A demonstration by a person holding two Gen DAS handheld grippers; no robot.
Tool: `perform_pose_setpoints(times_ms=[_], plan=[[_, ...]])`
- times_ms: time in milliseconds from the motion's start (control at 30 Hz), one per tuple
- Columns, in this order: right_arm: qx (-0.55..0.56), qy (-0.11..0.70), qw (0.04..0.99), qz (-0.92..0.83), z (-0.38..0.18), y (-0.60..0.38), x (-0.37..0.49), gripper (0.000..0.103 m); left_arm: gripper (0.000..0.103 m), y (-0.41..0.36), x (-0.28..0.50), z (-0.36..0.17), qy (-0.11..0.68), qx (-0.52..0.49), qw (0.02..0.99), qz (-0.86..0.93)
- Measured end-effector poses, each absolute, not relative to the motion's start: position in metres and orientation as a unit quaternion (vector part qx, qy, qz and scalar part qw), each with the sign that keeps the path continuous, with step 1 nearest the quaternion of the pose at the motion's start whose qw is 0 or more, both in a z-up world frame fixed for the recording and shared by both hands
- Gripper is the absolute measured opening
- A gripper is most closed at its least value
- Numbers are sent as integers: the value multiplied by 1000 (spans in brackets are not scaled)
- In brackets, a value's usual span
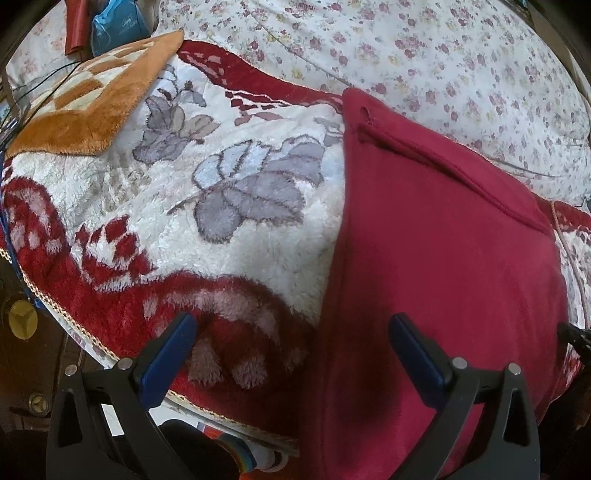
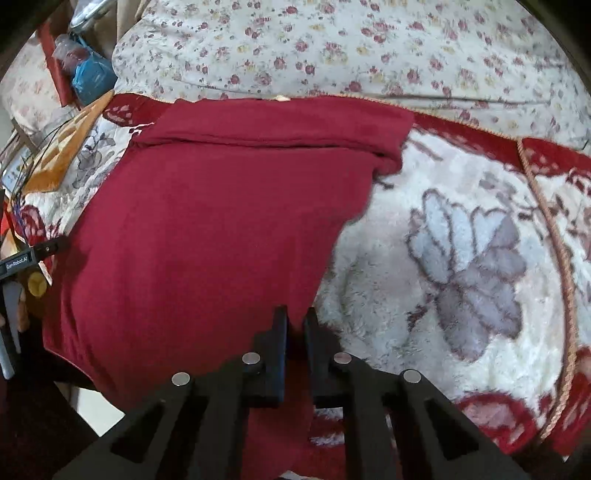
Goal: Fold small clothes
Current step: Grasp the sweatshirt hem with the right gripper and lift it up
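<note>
I see the dark red knit garment [image 2: 207, 229] lying flat on the plush white blanket with red borders and grey flower prints [image 2: 461, 240], its long axis running from the near edge of the bed toward the far edge of the blanket, where a folded band of the same cloth crosses it from side to side. Its near end hangs over the near edge of the bed. My right gripper [image 2: 295, 325] has its jaws pressed nearly together, pinching the garment's near right-hand edge, with a strip of red cloth showing between them. My left gripper [image 1: 293, 328] has its blue-padded jaws spread wide; one finger [image 1: 173, 343] sits over the blanket's red border and the other over the garment's left part, and I cannot tell whether either touches the cloth. In the left wrist view the garment [image 1: 443, 258] fills the right half of the blanket. Beyond the blanket lies a white bedsheet printed with small pink flowers [image 2: 332, 44]. An orange-and-cream checked fluffy mat [image 1: 85, 103] rests on the blanket's far left corner, with a blue plastic bag [image 1: 114, 26] behind it.
</note>
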State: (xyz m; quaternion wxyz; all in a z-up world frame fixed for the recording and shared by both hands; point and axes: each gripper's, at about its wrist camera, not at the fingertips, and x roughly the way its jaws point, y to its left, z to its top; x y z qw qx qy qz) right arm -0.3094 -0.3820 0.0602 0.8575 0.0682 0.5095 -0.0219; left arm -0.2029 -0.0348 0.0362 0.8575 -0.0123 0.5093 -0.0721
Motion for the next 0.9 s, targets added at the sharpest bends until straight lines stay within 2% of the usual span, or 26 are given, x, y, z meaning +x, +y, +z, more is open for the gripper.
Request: perform_pose_setpoints(times_ms=[267,333,400,467,767,900], plan=[[108,511,852,-13,62,-391,-318,9,103,-32,-208,39,511,-15,856,-81],[135,519,844,3,65,-393,-324,20,103,-30,-215,41,511,-19,854,-92],[147,530,834,27,65,-393,-333,49,103,-28,-221,41,518,-20,848,-109],[148,546,823,49,60,-388,-342,58,103,-30,-226,39,523,-13,844,-119],[133,601,783,88,29,-365,-370,69,103,-47,-259,21,548,52,820,-158],[162,612,766,113,17,-360,-373,69,103,-43,-262,15,560,46,812,-158]])
